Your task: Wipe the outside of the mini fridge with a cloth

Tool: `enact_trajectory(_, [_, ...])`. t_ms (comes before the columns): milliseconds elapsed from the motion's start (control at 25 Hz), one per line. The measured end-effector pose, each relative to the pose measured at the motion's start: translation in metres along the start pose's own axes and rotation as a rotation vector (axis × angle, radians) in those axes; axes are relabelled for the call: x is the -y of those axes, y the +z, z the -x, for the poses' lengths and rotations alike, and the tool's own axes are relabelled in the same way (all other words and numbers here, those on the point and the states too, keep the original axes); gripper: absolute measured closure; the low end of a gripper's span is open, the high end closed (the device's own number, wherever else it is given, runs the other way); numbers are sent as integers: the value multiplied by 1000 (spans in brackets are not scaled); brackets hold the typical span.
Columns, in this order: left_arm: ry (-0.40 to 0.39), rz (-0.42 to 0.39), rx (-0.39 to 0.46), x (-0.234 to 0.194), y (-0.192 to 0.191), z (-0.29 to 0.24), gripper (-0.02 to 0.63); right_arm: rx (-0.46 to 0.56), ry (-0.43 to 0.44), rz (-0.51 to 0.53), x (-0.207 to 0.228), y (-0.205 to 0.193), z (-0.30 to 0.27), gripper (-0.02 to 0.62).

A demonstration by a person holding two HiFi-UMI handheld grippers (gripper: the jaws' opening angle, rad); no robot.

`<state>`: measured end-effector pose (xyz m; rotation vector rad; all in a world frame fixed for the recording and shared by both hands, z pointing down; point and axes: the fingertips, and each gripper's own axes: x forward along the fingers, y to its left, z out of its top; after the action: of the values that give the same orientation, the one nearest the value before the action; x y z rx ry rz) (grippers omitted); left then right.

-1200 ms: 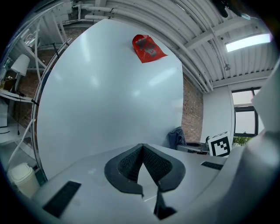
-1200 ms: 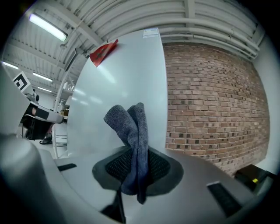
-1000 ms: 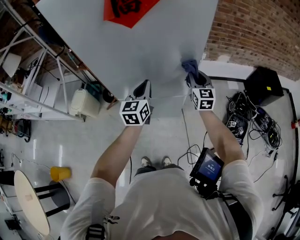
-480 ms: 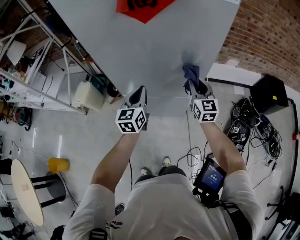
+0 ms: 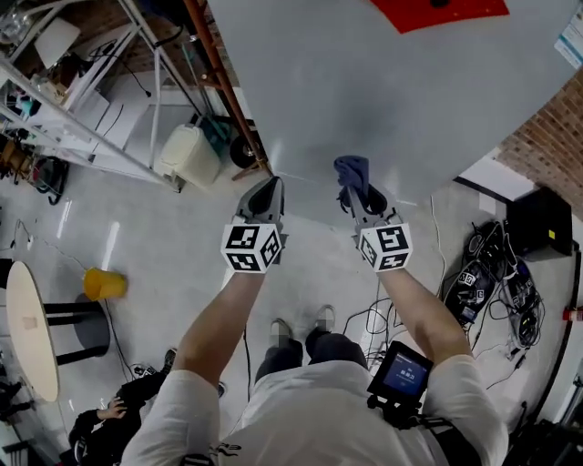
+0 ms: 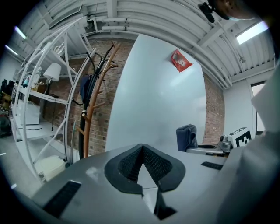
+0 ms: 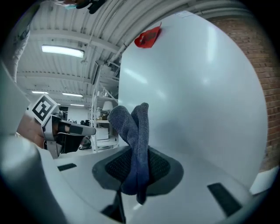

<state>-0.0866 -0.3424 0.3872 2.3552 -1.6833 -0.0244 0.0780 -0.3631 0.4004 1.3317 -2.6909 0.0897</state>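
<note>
The fridge is a tall pale grey face with a red sticker high up; it fills the top of the head view. My right gripper is shut on a dark blue cloth, which pokes up against the fridge face. In the right gripper view the cloth hangs folded between the pads, with the fridge just beyond. My left gripper is shut with nothing in it, held beside the right one near the fridge's lower left corner. The left gripper view shows the fridge and the cloth.
A white metal shelf rack and a wooden coat stand stand left of the fridge, with a white jug below. A round table and yellow cup are at left. Cables and a black box lie right.
Both grippers and the cloth now sit lower in the view and the fridge face fills more of it. The cloth stays gripped.
</note>
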Motion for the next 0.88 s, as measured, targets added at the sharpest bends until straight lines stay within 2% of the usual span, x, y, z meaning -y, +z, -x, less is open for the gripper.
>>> enact_trajectory(200, [46, -3, 10, -40, -47, 11, 601, 0, 89, -1, -53, -47, -36, 515])
enact_trajectory(360, [53, -7, 34, -62, -91, 5, 601, 13, 131, 11, -79, -93, -61, 515])
enact_trajectory(680, [26, -25, 73, -102, -178, -24, 601, 29, 104, 7, -88, -192, -105, 515])
enact_trajectory(880, [10, -13, 112, -124, -220, -44, 601, 77, 104, 30, -92, -231, -132, 515])
